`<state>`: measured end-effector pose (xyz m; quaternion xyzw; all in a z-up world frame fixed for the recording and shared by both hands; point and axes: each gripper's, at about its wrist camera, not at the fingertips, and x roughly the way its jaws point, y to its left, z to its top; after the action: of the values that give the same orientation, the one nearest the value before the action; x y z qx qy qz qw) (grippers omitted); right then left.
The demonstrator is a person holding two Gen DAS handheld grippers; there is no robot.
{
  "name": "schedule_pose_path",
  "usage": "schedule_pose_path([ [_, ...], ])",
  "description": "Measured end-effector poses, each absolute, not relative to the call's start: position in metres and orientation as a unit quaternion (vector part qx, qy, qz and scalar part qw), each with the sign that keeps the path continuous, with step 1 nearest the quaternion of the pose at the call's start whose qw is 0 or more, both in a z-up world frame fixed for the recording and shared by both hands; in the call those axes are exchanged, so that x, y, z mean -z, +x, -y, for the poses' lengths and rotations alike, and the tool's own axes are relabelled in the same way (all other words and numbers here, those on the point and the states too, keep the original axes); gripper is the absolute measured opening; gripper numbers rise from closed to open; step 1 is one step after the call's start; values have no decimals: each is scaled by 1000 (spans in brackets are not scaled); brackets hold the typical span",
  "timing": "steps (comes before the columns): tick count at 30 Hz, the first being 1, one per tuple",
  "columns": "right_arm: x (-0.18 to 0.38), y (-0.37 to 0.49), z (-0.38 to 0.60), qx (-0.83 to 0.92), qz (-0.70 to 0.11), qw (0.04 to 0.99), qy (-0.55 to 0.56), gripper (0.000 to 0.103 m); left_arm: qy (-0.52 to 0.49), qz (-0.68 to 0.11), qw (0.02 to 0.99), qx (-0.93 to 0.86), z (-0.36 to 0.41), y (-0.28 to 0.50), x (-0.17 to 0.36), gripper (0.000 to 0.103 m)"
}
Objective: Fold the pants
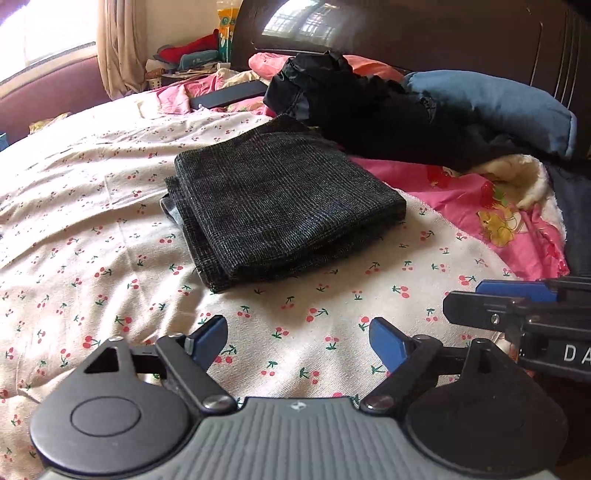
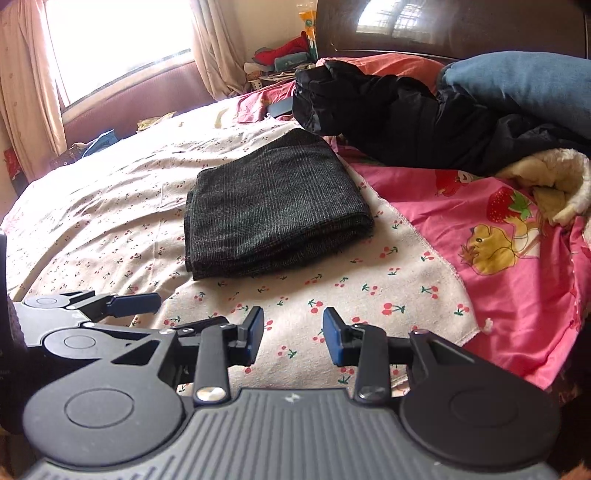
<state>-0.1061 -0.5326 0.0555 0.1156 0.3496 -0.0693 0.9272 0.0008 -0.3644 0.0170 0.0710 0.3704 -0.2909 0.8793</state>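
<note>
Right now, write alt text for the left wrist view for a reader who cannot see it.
Dark grey checked pants lie folded into a neat rectangle on a cherry-print sheet, untouched. The left gripper hovers open and empty in front of them, with the right gripper at the frame's right edge. Behind lie a black garment and a pink blanket.

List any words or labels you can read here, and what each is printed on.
"DA", cut off by the picture's edge: white letters on the black body of the right gripper.
Yellow package by the headboard: print too blurred to read.
Nothing readable on the folded pants.
</note>
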Motion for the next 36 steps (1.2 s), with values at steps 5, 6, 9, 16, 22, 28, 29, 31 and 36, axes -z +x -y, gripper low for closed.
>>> schedule_pose_path([
  [5,-57,-118,526,77,-350,926,120,37,66,-356,887,286,358,-5,-24,103],
  [6,-57,-119,525,78,-350,926,119,37,64,-354,889,284,356,-6,-25,103],
  [9,-57,-124,521,82,-352,924,122,38,53,-357,888,284,351,-7,-27,103],
  [16,-58,-128,510,89,-361,921,117,38,31,-385,885,259,338,-11,-18,103],
  [22,-52,-131,503,97,-378,914,114,38,16,-389,886,252,332,-13,-17,103],
  [28,-55,-133,506,114,-377,912,116,38,53,-400,882,243,339,-16,-14,103],
  [29,-55,-133,506,117,-378,911,115,38,58,-396,883,245,340,-19,-15,103],
  [31,-55,-131,508,118,-380,911,113,38,66,-393,882,252,342,-22,-14,103],
  [36,-51,-124,508,126,-389,906,104,38,68,-402,878,250,343,-21,-11,103],
])
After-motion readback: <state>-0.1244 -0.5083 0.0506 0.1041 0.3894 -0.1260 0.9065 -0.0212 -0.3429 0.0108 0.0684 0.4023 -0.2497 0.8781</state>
